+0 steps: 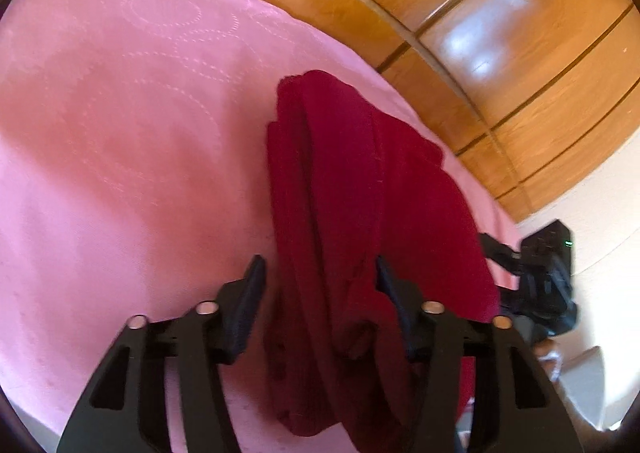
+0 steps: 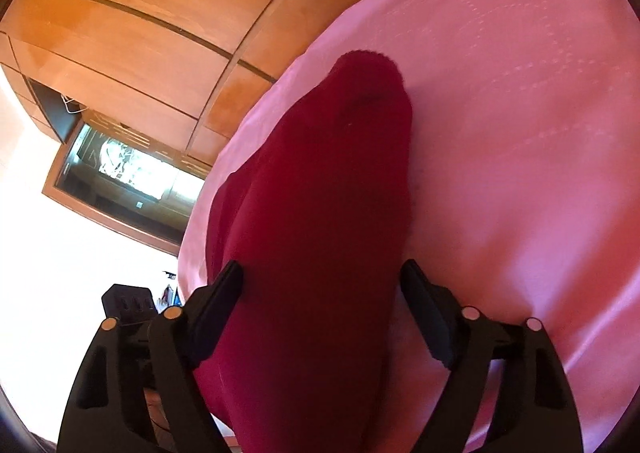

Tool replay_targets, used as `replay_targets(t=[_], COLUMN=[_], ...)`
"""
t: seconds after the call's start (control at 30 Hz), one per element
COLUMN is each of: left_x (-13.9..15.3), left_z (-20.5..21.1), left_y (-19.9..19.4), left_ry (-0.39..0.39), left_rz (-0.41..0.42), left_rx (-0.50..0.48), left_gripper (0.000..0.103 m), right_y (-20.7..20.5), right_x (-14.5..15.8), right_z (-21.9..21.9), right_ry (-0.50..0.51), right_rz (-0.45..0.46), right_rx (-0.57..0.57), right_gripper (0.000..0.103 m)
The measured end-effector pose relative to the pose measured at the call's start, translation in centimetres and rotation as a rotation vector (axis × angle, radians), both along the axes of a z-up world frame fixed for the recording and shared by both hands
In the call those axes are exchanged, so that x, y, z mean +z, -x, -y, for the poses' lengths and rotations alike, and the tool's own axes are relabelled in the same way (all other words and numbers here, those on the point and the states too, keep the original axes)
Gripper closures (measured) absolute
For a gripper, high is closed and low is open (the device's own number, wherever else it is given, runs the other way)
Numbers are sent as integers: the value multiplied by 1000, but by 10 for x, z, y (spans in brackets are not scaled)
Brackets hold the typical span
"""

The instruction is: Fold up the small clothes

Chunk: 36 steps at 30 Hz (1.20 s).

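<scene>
A dark red garment (image 1: 340, 173) lies bunched in long folds on a pink bedspread (image 1: 120, 113), close to the bed's right edge. My left gripper (image 1: 318, 273) straddles its near end with the jaws apart. The left finger (image 1: 250, 293) stands clear of the cloth and the right finger (image 1: 390, 289) is against it. In the right wrist view the same red garment (image 2: 320, 173) fills the gap of my right gripper (image 2: 322, 277). Those jaws stand wide, with a sliver of pink bedspread (image 2: 520, 133) showing beside the right finger (image 2: 424, 305). The garment's near end is hidden below both views.
Wooden wardrobe panels (image 1: 520, 53) rise behind the bed, also seen as wooden panels (image 2: 120, 33). The other black gripper (image 1: 548, 281) shows past the bed's edge. A dark framed opening (image 2: 128, 169) sits low in the woodwork, with bright pale floor (image 2: 80, 245) beside the bed.
</scene>
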<state>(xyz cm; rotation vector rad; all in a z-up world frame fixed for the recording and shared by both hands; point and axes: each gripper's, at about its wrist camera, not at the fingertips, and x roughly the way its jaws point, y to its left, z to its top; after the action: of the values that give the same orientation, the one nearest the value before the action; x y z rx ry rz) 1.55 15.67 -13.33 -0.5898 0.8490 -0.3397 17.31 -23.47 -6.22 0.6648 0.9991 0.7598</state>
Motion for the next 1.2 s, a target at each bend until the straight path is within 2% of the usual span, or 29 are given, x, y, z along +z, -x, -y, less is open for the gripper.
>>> replay_targets(t=[0.03, 0.1, 0.2, 0.33, 0.43, 0.6, 0.67, 0.8, 0.9, 0.97, 1.0, 1.07, 1.1, 1.2], left_x=[0, -1, -1, 11, 25, 53, 65, 87, 84, 73, 61, 45, 41, 43], left_z=[1, 3, -4, 2, 15, 78, 115, 198, 268, 300, 322, 345, 352, 354], left_y=[1, 1, 3, 12, 12, -22, -45, -83, -107, -119, -123, -124, -120, -116], left_ry=[-1, 6, 73, 97, 172, 167, 157, 75, -18, -112, -201, -336, -371, -406], left_rz=[7, 21, 25, 58, 100, 142, 153, 182, 148, 115, 91, 88, 115, 157], left_rx=[-6, -22, -35, -79, -126, -255, -316, -438, -523, -547, -574, -580, -587, -586], left_gripper=[59, 64, 69, 72, 74, 74, 74, 74, 74, 74, 74, 71, 70, 69], right_y=[-1, -2, 3, 20, 34, 45, 44, 40, 38, 35, 33, 33, 37, 44], right_x=[1, 3, 13, 46, 76, 114, 123, 120, 100, 75, 54, 23, 5, -4], right_z=[-4, -9, -9, -11, 0, 50, 87, 152, 198, 222, 232, 238, 241, 241], right_ry=[15, 47, 51, 88, 88, 133, 154, 178, 213, 242, 273, 312, 296, 240], right_rz=[2, 11, 28, 135, 223, 331, 349, 335, 286, 215, 151, 67, 45, 50], right_rx=[4, 11, 6, 29, 19, -95, -178, -335, -452, -512, -540, -568, -584, -621], right_gripper=[30, 42, 58, 64, 67, 68, 68, 68, 68, 68, 67, 67, 64, 56])
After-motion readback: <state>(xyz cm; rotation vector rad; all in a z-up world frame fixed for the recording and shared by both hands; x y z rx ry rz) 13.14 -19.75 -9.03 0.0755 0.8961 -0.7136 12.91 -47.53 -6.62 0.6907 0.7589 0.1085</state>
